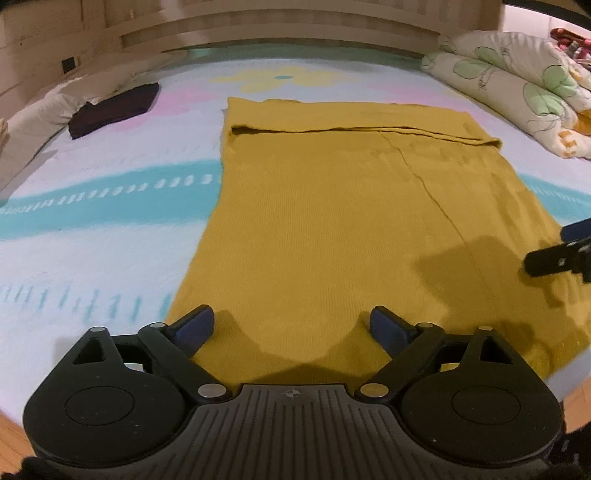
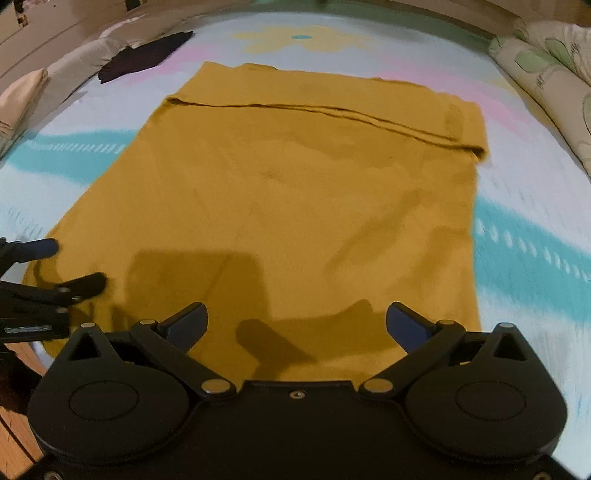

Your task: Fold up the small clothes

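Note:
A mustard-yellow knit garment (image 1: 332,206) (image 2: 295,184) lies flat on the bed, its far end folded back into a band. My left gripper (image 1: 291,317) hangs open above the garment's near left corner, and nothing is pinched between its blue pads. In the right wrist view the left gripper (image 2: 75,264) comes in from the left edge over that same corner. My right gripper (image 2: 295,310) stands open above the garment's near edge, towards its right side, with only flat fabric below. The left wrist view shows the right gripper (image 1: 554,245) at the right edge.
The pastel bedsheet (image 1: 92,229) stretches out on both sides of the garment. A folded dark garment (image 1: 114,109) lies at the far left beside a pale pillow (image 1: 44,114). A rolled floral quilt (image 1: 517,85) fills the far right. A wooden headboard (image 1: 277,26) runs along the back.

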The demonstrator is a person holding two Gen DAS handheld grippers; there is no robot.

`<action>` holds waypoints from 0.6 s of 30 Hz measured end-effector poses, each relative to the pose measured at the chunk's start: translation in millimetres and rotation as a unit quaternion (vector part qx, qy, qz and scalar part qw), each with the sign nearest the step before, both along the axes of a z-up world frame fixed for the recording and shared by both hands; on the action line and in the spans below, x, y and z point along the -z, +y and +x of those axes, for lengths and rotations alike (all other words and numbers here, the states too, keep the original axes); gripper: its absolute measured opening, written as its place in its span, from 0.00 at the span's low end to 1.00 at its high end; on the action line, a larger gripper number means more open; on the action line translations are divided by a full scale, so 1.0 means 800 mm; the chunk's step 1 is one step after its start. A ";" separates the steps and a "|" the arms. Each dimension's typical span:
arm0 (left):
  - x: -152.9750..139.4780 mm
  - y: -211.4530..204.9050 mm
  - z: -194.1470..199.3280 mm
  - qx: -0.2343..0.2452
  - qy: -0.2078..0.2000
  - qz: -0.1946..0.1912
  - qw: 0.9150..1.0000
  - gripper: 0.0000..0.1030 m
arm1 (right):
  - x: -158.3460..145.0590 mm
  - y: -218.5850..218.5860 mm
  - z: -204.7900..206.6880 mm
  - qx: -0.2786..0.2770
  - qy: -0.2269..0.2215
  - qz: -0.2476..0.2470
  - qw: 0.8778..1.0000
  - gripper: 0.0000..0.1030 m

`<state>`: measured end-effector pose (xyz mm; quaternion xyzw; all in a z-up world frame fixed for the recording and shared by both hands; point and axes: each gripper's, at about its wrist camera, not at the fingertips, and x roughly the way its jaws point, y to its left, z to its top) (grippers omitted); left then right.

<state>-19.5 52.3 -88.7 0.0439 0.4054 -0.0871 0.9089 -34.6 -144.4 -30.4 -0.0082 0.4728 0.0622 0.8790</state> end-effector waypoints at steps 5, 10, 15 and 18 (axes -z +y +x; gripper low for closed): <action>-0.010 0.016 -0.002 -0.010 -0.001 -0.022 1.000 0.84 | -0.006 -0.038 -0.023 0.045 -0.010 0.037 0.998 1.00; -0.016 0.048 -0.002 -0.058 0.008 -0.057 0.997 0.84 | -0.011 -0.085 -0.049 0.114 -0.016 0.099 0.988 1.00; -0.024 0.067 -0.006 -0.072 0.000 -0.055 0.996 0.84 | -0.005 -0.121 -0.069 0.154 -0.005 0.155 0.976 1.00; -0.023 0.080 -0.007 -0.091 0.010 -0.063 0.994 0.84 | 0.006 -0.138 -0.077 0.174 0.015 0.176 0.969 1.00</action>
